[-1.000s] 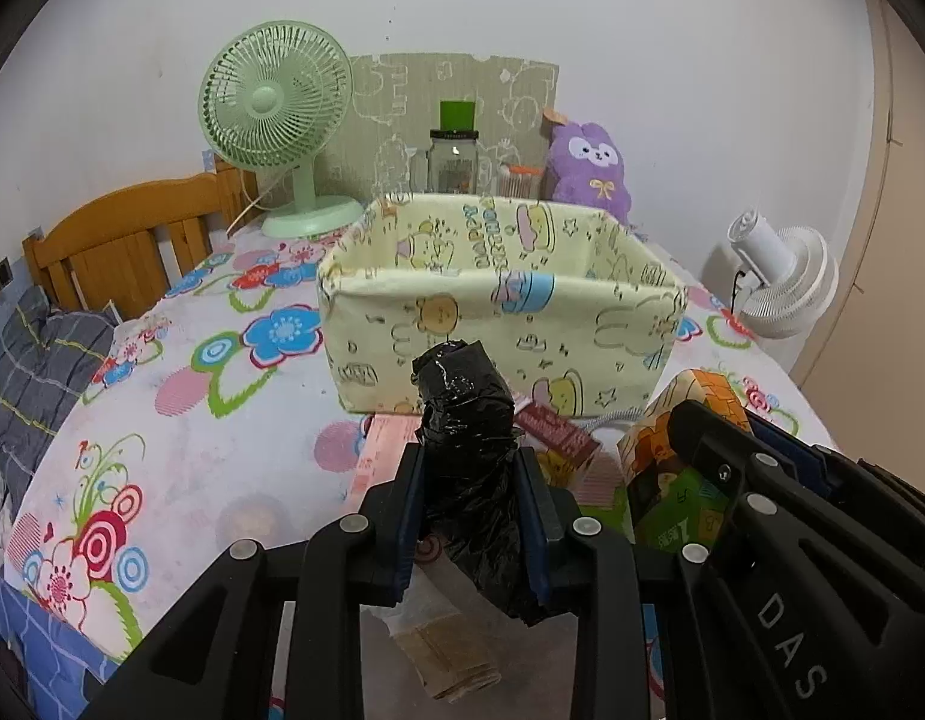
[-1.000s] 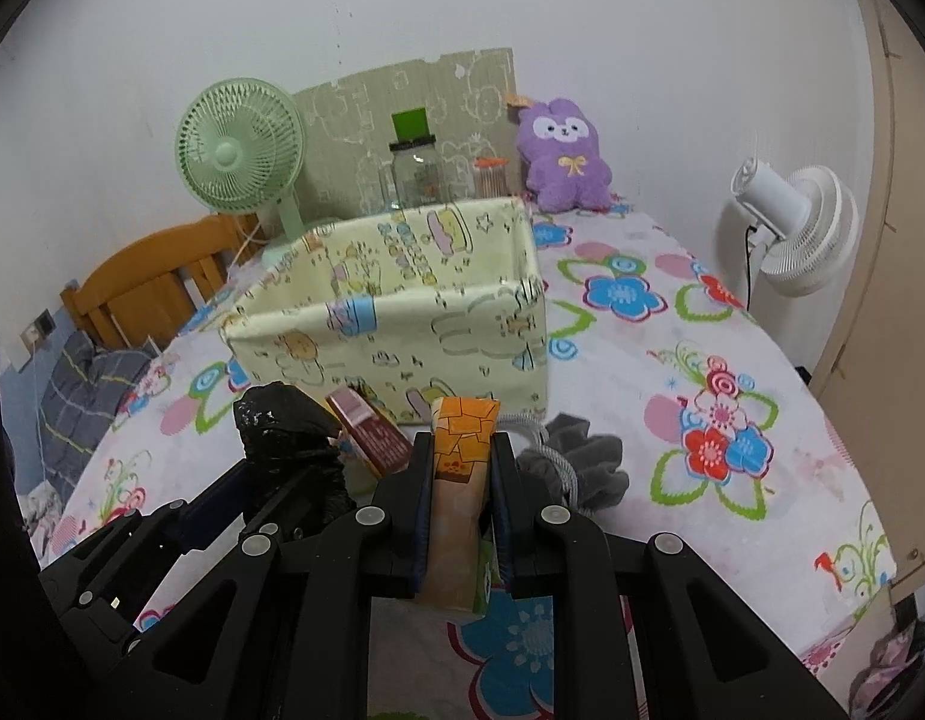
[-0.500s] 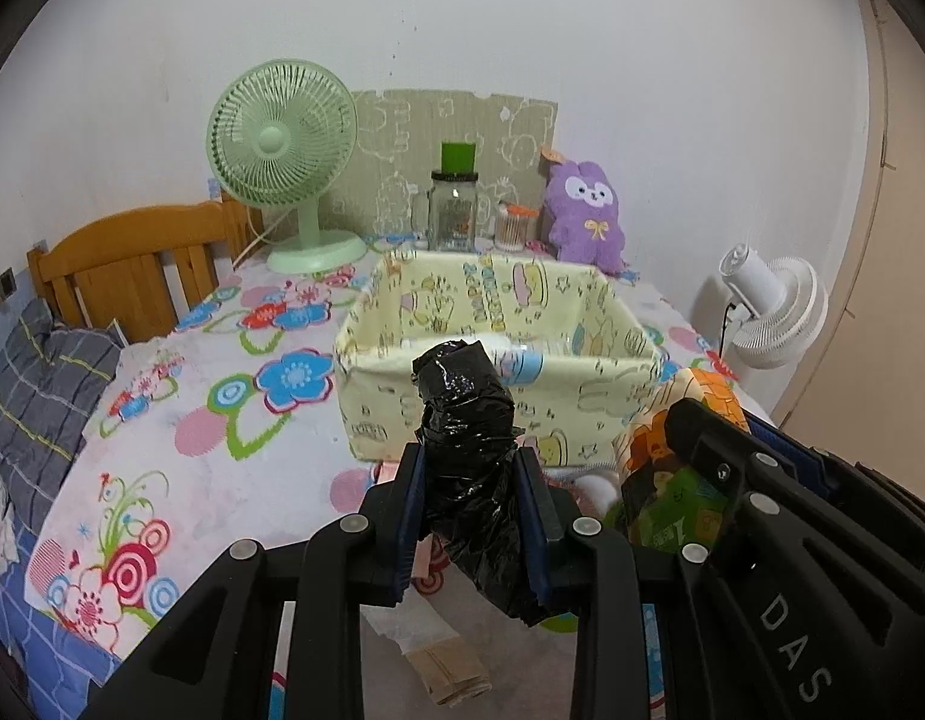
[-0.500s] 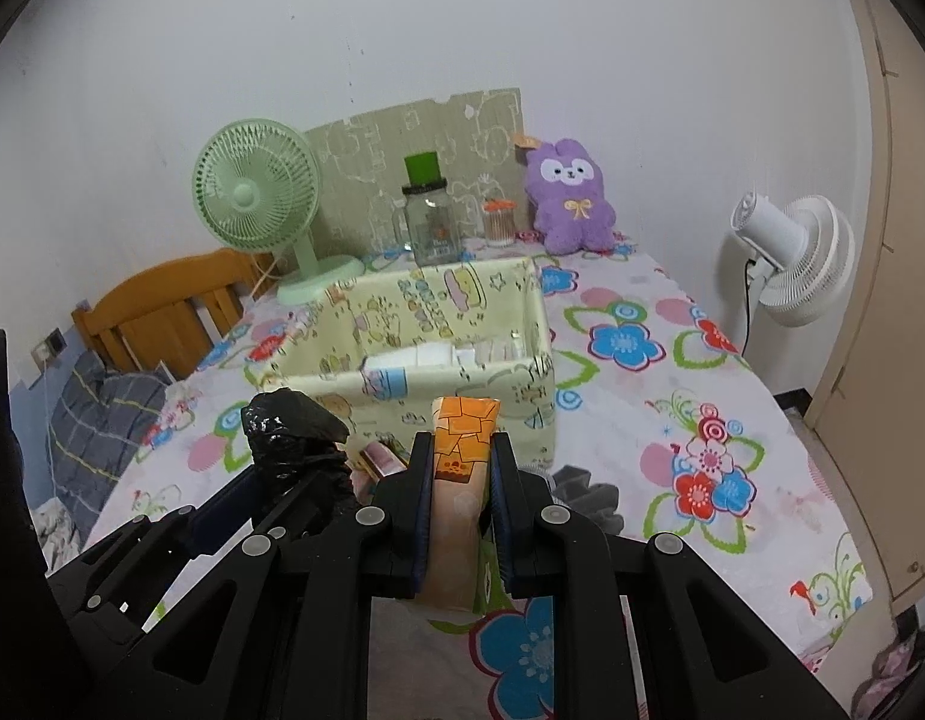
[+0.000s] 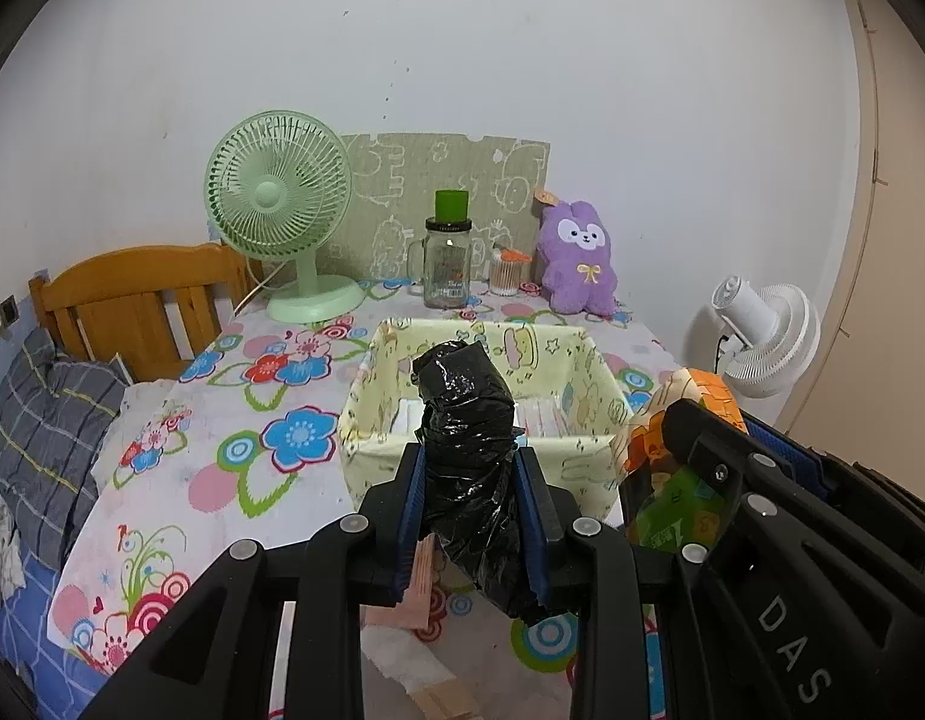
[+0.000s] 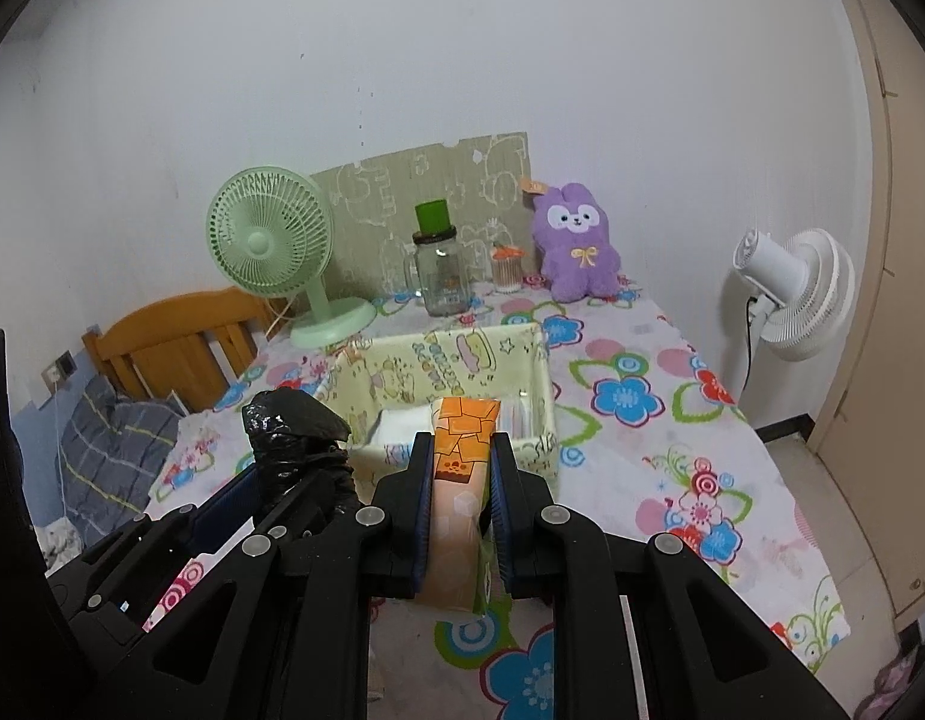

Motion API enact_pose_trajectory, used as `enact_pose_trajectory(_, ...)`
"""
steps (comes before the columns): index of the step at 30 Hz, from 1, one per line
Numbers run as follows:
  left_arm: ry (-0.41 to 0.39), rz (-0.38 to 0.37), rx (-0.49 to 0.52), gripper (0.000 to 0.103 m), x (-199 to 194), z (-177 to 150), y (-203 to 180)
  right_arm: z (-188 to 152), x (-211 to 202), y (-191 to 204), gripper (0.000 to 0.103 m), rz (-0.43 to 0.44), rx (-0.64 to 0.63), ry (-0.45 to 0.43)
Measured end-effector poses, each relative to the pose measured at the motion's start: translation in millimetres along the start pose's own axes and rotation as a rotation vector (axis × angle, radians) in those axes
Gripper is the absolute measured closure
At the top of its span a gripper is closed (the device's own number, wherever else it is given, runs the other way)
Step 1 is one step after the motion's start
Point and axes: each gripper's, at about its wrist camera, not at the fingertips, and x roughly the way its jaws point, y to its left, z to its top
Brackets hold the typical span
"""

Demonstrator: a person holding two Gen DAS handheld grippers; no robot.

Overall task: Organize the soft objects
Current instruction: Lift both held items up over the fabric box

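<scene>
1. Gripping a crumpled black plastic bundle (image 5: 467, 450) in the left gripper (image 5: 469, 495), jaws closed on its sides, long axis roughly upright and poking above the jaws.
2. Gripping an orange printed packet (image 6: 462, 468) in the right gripper (image 6: 461, 501), jaws pressed on its flat faces, standing upright too.
3. Hovering both loads above the desk (image 6: 672, 444) in its floral cloth, side by side.
4. Facing the pale yellow fabric bin (image 5: 588, 372) straight ahead and below both jaws, open top up, flat white packs already inside.
5. Judging neither hand clearly nearer; coming move likely forward, over the near wall, then down.
</scene>
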Motion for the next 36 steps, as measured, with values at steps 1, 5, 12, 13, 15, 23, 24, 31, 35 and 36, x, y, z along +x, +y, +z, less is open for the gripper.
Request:
enact_pose_trajectory(1, -0.004, 0.000, 0.001, 0.075, 0.3, 2.4, -0.3, 2.4, 0.3, -0.2, 0.082, 0.001, 0.000, -0.003)
enact_pose_trajectory(5, -0.013, -0.001, 0.004, 0.075, 3.4, 9.9, -2.2, 10.8, 3.3, -1.1, 0.082, 0.003, 0.000, -0.013)
enact_pose_trajectory(12, -0.018, -0.011, 0.019, 0.075, 13.7, 21.8, -4.7, 22.2, 11.7, -3.8, 0.082, 0.002, 0.001, -0.022)
enact_pose_trajectory(13, -0.017, -0.014, 0.021, 0.075, 15.6, 23.4, -4.6, 24.1, 13.9, -3.8, 0.082, 0.001, 0.000, -0.023)
enact_pose_trajectory(15, -0.018, -0.014, 0.023, 0.075, 19.5, 27.1, -3.3, 26.9, 17.3, -3.1, 0.082, 0.000, -0.004, -0.028)
enact_pose_trajectory(23, -0.028, 0.005, 0.035, 0.075, 34.8, 41.6, 0.9, 41.7, 37.4, -0.2, 0.082, 0.015, -0.017, -0.032)
enact_pose_trajectory(24, -0.029, 0.007, 0.036, 0.075, 36.5, 43.0, 1.2, 43.5, 40.4, -0.1, 0.082, 0.018, -0.017, -0.031)
enact_pose_trajectory(31, -0.025, 0.007, 0.045, 0.075, 51.6, 53.4, 3.9, 53.9, 58.5, -0.5, 0.082, 0.024, -0.019, -0.028)
enact_pose_trajectory(35, -0.023, 0.012, 0.047, 0.075, 59.9, 57.0, 4.8, 57.9, 66.3, -0.4, 0.082, 0.029, -0.022, -0.022)
enact_pose_trajectory(36, -0.022, 0.014, 0.047, 0.075, 62.6, 57.9, 5.2, 59.3, 70.0, -0.7, 0.082, 0.033, -0.022, -0.018)
